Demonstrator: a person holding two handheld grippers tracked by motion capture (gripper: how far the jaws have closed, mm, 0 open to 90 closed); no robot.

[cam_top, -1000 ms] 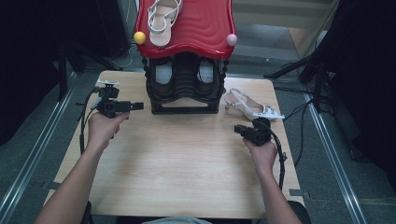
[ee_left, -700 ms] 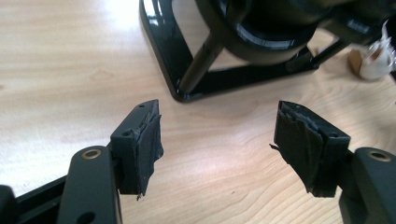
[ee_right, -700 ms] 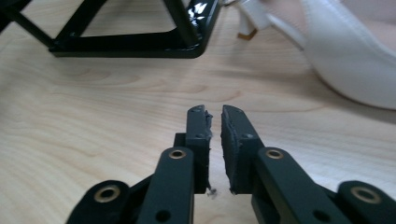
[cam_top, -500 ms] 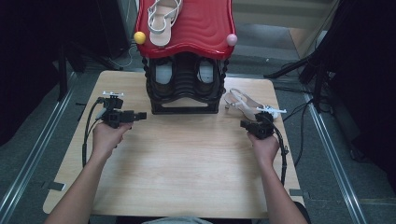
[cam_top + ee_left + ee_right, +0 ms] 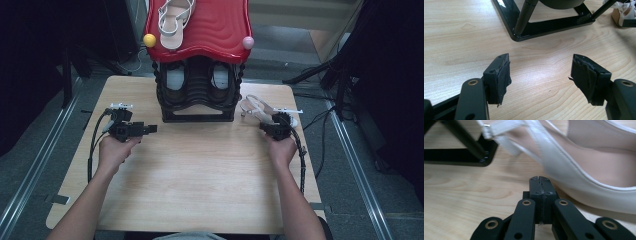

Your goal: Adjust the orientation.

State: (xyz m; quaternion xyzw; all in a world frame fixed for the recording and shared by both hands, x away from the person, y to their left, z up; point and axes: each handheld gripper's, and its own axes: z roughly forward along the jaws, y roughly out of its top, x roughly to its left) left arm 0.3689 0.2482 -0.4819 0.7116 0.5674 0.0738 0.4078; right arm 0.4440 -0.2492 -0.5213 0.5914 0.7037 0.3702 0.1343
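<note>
The right gripper [image 5: 270,128] closed empty and slid up to the sandal [image 5: 256,108].

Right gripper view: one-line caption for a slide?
Right gripper, jaws shut on nothing, at the edge of a white sandal on the wooden table.

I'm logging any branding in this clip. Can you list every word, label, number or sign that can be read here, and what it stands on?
None can be read.
White sandal by the right gripper: no print shows on its insole or straps.
Sandal on the red shelf top: no marking visible from the high view.
Black rack, wooden table and left gripper: plain, no label or number.
</note>
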